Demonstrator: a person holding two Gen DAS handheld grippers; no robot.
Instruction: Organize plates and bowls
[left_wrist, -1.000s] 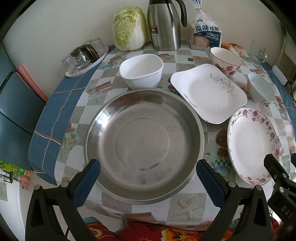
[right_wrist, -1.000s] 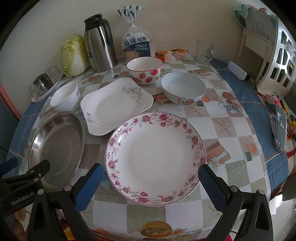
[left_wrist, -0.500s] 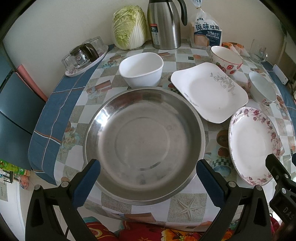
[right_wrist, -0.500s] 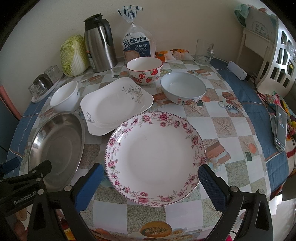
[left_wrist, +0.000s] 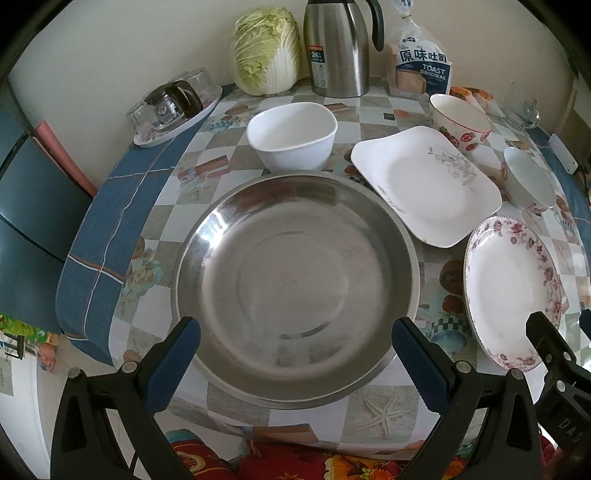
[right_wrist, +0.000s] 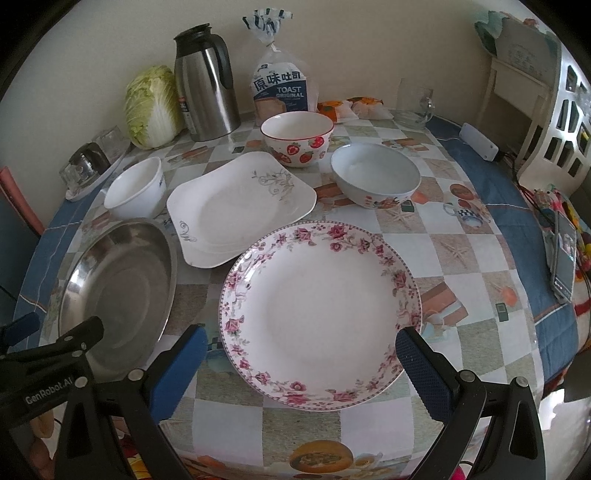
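On the table (right_wrist: 461, 258), three plates (right_wrist: 321, 310), three bowls (right_wrist: 375, 179)

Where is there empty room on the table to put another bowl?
Bare cloth lies right of the floral plate, toward the phone, and beyond the pale bowl. It is crowded around the square plate and steel basin.

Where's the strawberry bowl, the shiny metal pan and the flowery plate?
strawberry bowl (right_wrist: 297, 138): right wrist view, inside wall.
shiny metal pan (left_wrist: 295, 280): left wrist view, flat bottom.
flowery plate (right_wrist: 321, 299): right wrist view, white middle.
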